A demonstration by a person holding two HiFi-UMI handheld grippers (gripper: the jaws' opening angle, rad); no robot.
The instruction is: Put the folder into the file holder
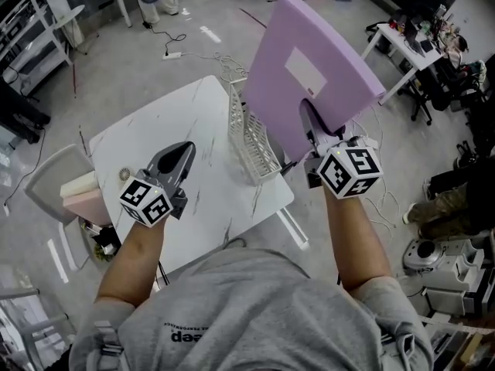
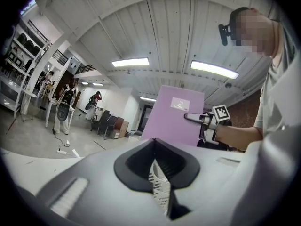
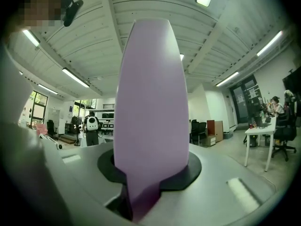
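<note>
A large lilac folder (image 1: pixel 309 76) with a white label stands upright in the air, tilted a little, with my right gripper (image 1: pixel 309 120) shut on its lower edge. It hangs above and just right of the white wire file holder (image 1: pixel 251 141), which stands on the white table (image 1: pixel 147 137) near its right edge. In the right gripper view the folder (image 3: pixel 150 102) rises straight out from between the jaws. My left gripper (image 1: pixel 182 153) hovers over the table's left half with its jaws together and nothing in them. The left gripper view shows the folder (image 2: pixel 174 121) ahead and the wire holder (image 2: pixel 160 192) below.
A grey chair (image 1: pixel 50 180) with pink and cream pads stands left of the table. Cables and a power strip (image 1: pixel 172 54) lie on the floor beyond. A white desk (image 1: pixel 402 41) with clutter and office chairs is at the back right. Equipment sits on the floor at the right.
</note>
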